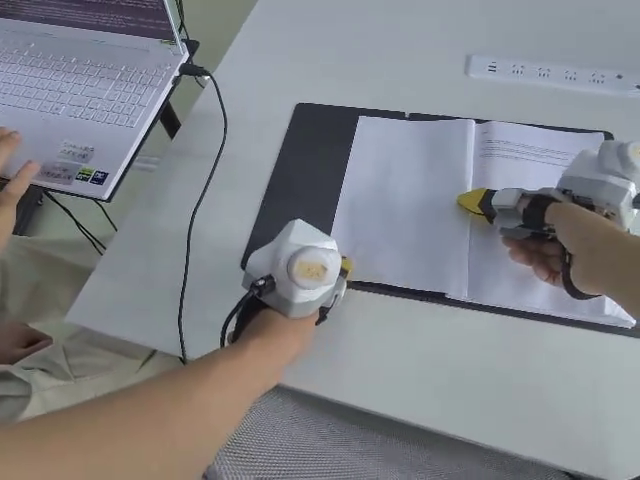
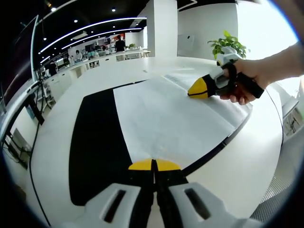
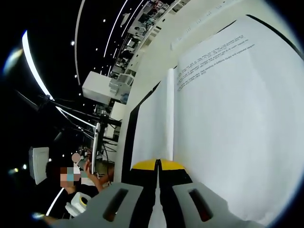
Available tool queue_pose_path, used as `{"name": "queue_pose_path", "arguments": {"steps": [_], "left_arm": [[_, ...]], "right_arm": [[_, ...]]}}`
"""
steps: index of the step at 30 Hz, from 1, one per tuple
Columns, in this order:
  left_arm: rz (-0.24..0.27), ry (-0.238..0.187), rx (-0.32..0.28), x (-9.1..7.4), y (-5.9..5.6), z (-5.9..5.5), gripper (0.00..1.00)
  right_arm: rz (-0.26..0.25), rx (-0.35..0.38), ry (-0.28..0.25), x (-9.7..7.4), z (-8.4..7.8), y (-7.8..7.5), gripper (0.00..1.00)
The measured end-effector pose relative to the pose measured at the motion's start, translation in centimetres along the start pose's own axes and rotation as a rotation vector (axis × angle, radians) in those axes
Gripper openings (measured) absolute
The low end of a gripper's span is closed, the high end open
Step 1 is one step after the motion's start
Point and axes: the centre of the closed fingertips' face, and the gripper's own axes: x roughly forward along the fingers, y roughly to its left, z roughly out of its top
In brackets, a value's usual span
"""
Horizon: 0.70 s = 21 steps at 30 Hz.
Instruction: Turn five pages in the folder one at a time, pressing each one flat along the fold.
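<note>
The folder (image 1: 300, 180) lay open on the white table (image 1: 400, 60), black cover spread, a blank page (image 1: 405, 200) on one side of the fold (image 1: 472, 200) and a printed page (image 1: 530, 150) on the other.

The right gripper (image 1: 470, 203) had its yellow-tipped jaws pressed together, holding nothing, with the tips at the fold about midway along the folder. The left gripper (image 1: 343, 268) was likewise pressed together and empty, at the folder's near edge by the corner of the blank page. Whether it touched the paper could not be told.

In the right gripper view, the right gripper (image 3: 158, 165) pointed along the fold (image 3: 171, 109), with lines of print legible at the far end of the printed page (image 3: 228, 95). In the left gripper view, the left gripper (image 2: 153, 164) sat over the near rim where the blank page (image 2: 166, 118) met the black cover (image 2: 92, 142), and the right gripper (image 2: 195, 89) showed across the folder, gripped by a hand.

In the head view, a power strip (image 1: 550, 73) lay beyond the folder. A laptop (image 1: 80, 80) and its dark cable (image 1: 205, 170) stood off the folder's cover side.
</note>
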Motion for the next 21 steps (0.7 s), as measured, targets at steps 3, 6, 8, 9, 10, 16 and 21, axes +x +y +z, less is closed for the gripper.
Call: {"name": "queue_pose_path", "arguments": {"steps": [3,6,8,9,10,16,21], "left_arm": [[-0.001,0.001,0.002,0.0,0.0,0.0,0.00],[-0.004,0.001,0.010,-0.1,0.0,0.1,0.00],[-0.006,0.002,0.013,-0.1,-0.1,0.1,0.00],[-0.006,0.002,0.014,-0.1,0.0,0.1,0.00],[-0.006,0.002,0.016,-0.1,0.0,0.1,0.00],[-0.005,0.001,0.019,-0.1,0.0,0.1,0.00],[-0.006,0.004,0.031,-0.1,-0.1,0.1,0.00]], "right_arm": [[0.012,0.019,0.001,-0.6,-1.1,0.0,0.00],[0.013,0.021,0.019,-1.3,-2.4,0.0,0.00],[0.022,0.030,0.027,-1.6,-3.2,0.0,0.00],[0.025,0.036,0.031,-1.8,-3.6,-0.1,0.00],[0.028,0.038,0.036,-1.9,-3.9,-0.1,0.00],[0.036,0.043,0.059,-2.9,-6.3,0.2,0.00],[0.041,0.057,0.072,-3.8,-8.1,0.3,0.00]]}}
